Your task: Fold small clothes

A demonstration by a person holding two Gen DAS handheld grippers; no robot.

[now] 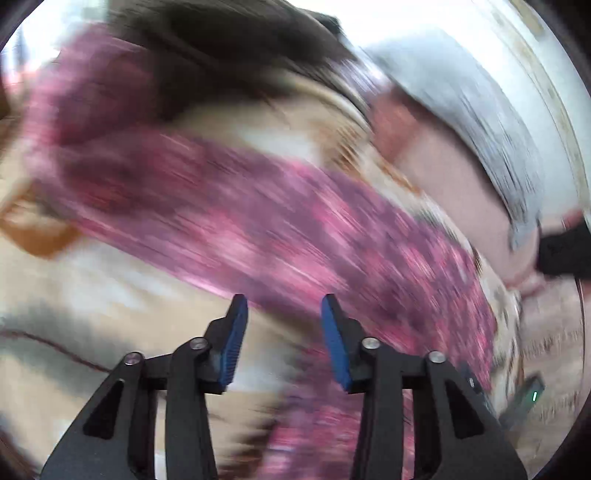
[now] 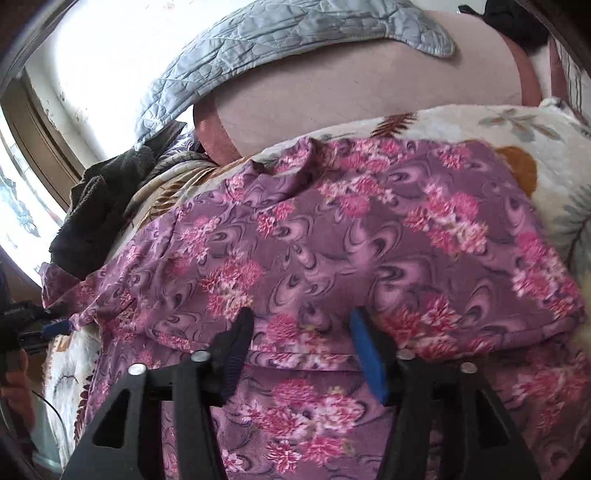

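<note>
Left wrist view is heavily motion-blurred; only coarse shapes are usable there. Left gripper [image 1: 284, 325]: jaws spread apart, nothing between the blue pads [image 1: 234, 343], released. Below and ahead of it a blurred band of the purple floral garment [image 1: 295, 229] runs diagonally across a cream blanket [image 1: 92, 288].

Right wrist view is sharp. Right gripper [image 2: 301, 339]: jaws apart, released, hovering low over the purple floral garment [image 2: 351, 236]; contact with the cloth can't be confirmed. The garment lies spread on the cream blanket [image 2: 480, 122], which has a leaf and flower print. A horizontal edge of the garment crosses just in front of the fingertips, with more of the same cloth below it.

The left gripper [image 2: 55, 326] shows at the left edge of the right view, blue tip right at the garment's left corner; probably touching it, but it's too small to be sure.

Surroundings: dark grey cloth [image 2: 92, 214] bunched at the garment's upper left, grey quilted cover [image 2: 295, 33] over a pink sheet [image 2: 369, 92] further back.

No readable text, labels or brand marks in either view.
</note>
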